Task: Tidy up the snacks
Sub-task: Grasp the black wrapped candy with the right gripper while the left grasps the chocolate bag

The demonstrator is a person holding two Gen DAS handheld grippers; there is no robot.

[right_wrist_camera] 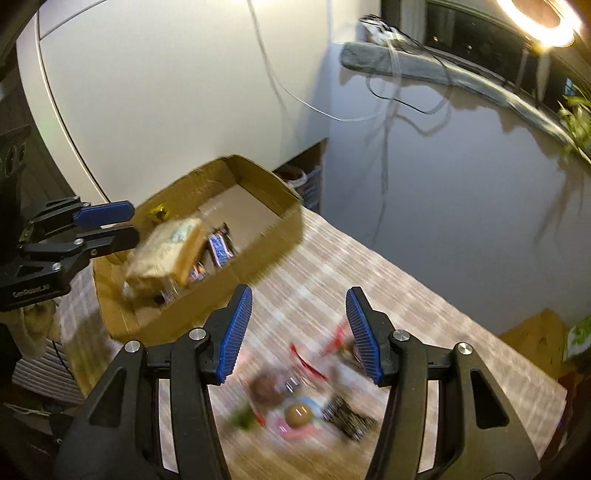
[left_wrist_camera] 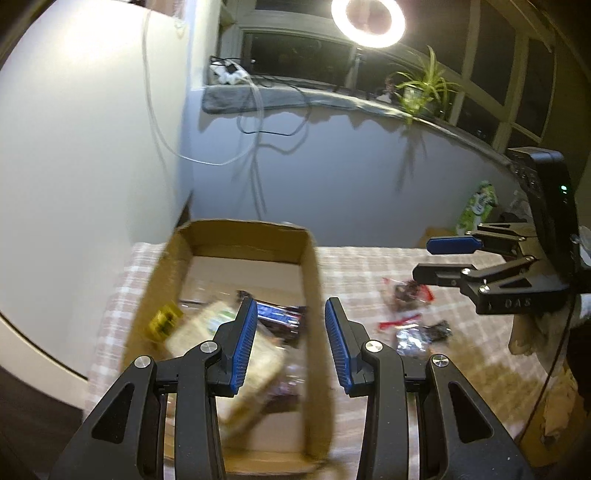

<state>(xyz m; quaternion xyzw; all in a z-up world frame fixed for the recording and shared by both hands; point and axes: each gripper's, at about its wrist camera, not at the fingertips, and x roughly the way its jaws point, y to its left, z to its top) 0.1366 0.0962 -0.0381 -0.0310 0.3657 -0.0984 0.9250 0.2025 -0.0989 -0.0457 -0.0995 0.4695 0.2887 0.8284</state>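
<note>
An open cardboard box (left_wrist_camera: 314, 280) (right_wrist_camera: 258, 258) stands on the checked tablecloth. It holds a beige packet (left_wrist_camera: 207, 332) (right_wrist_camera: 166, 247), dark blue bars (left_wrist_camera: 280, 314) (right_wrist_camera: 219, 247) and a small yellow item (left_wrist_camera: 164, 319). My left gripper (left_wrist_camera: 290, 302) (right_wrist_camera: 133, 222) hovers over the box, open, its pads touching nothing; the box's right wall shows through the gap. My right gripper (right_wrist_camera: 299, 290) (left_wrist_camera: 421, 259) is open above loose snacks on the cloth: a red-edged wrapper (right_wrist_camera: 314, 365) (left_wrist_camera: 406, 291), a pink packet with a brown ball (right_wrist_camera: 295, 410) and a dark packet (right_wrist_camera: 347, 417). Both views are motion-blurred.
A green packet (left_wrist_camera: 478, 206) (right_wrist_camera: 580, 336) stands at the table's far right end. A white cabinet (left_wrist_camera: 92, 147) rises left of the box. Behind the table is a grey wall with hanging cables (left_wrist_camera: 258, 129), a sill with a plant (left_wrist_camera: 424, 88) and a ring light (left_wrist_camera: 367, 20).
</note>
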